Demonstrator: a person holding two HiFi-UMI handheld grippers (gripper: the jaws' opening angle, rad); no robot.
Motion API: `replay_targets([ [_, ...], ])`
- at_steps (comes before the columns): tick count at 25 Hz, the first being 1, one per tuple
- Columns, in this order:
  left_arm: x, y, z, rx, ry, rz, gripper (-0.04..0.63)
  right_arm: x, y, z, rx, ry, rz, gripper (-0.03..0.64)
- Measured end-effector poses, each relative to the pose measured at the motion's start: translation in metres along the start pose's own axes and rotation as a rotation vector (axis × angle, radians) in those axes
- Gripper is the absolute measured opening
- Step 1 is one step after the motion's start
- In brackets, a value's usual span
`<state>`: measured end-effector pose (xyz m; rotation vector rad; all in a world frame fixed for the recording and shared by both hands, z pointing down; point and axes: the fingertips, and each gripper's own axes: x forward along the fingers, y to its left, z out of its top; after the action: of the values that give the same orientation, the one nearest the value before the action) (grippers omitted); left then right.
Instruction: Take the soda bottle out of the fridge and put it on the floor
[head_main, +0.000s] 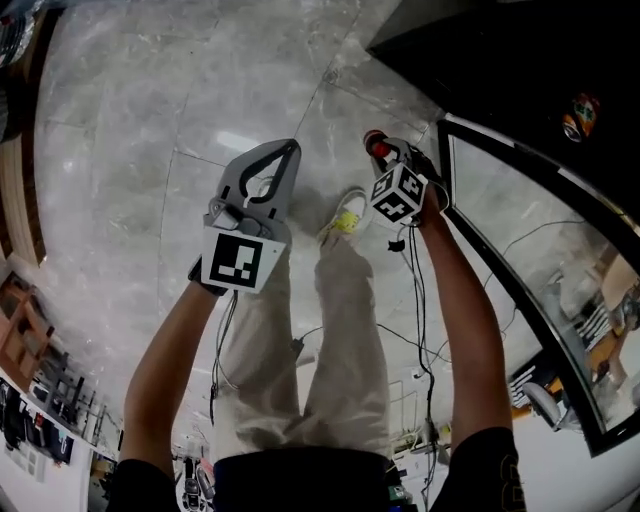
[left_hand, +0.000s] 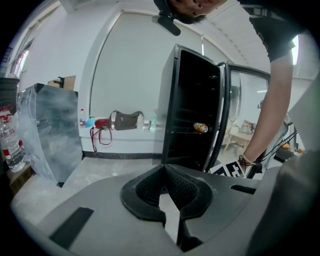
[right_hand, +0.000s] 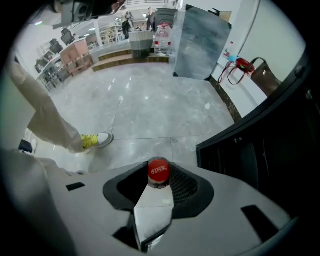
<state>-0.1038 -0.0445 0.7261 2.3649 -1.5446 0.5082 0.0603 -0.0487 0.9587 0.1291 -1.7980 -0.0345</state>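
The soda bottle (right_hand: 159, 171) sits between the right gripper's (right_hand: 159, 181) pads near their tips, clamped (red cap facing the camera). The left gripper's (left_hand: 165, 174) jaws are closed on nothing.

Brightness: I get bright, even indoor light across the pale floor (head_main: 150, 120).
Glare: white patches shine on the floor's polished stone.
Shadows: the fridge (left_hand: 192, 110) interior reads almost black to me.
Distortion: all three views bulge like a fisheye, with dark rounded corners.
Focus: the nearest foreground is soft and the far background slightly hazy.
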Motion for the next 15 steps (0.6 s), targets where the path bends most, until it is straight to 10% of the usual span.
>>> replay_targets([
  [15,0.062,0.025,-0.109,-0.07,0.01,0.032,0.018,0.15,-0.024,-0.046,0.552,-0.074,-0.018,0.127],
])
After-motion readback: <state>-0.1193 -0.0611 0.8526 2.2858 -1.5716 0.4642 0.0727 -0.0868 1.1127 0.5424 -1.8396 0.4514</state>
